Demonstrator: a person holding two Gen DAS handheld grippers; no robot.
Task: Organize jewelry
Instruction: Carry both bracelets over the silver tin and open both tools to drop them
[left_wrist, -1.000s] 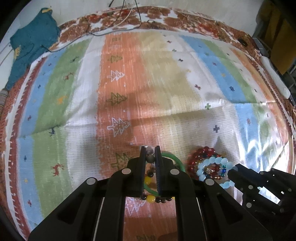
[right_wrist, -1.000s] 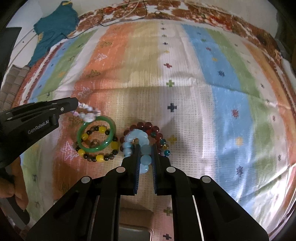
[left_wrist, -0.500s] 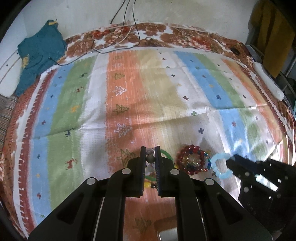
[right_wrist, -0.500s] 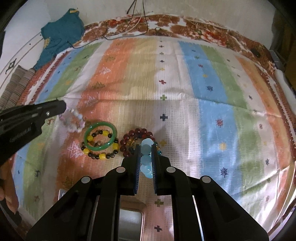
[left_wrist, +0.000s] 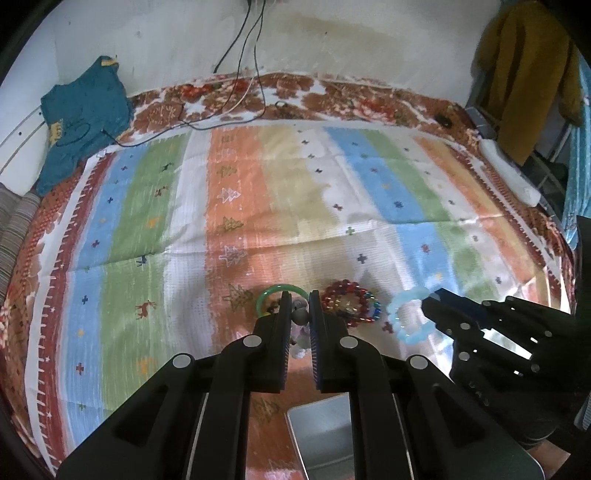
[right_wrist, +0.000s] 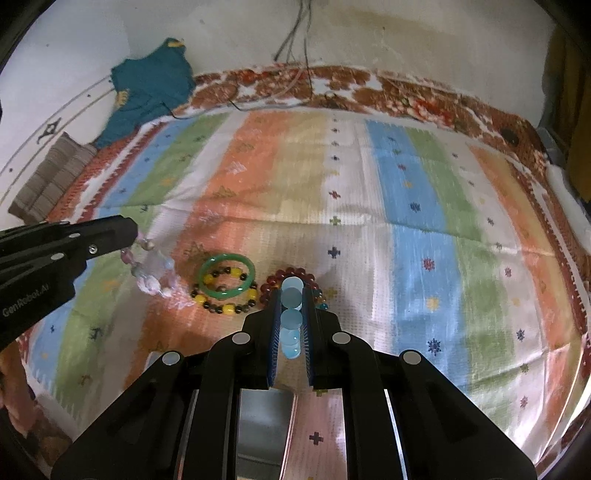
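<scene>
Striped cloth (left_wrist: 258, 206) farther | both tongs (left_wrist: 300, 295) (right_wrist: 291, 291) raised, bracelets (left_wrist: 406, 317) (right_wrist: 151, 269) lifted

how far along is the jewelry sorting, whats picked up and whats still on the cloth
Nothing looks put away yet. In hand: the left gripper is shut on a pale pink bead bracelet, and the right gripper is shut on a light blue bead bracelet, both lifted. Left on the striped cloth: the green bangle, the yellow and dark bead bracelet and the red bead bracelet.
</scene>
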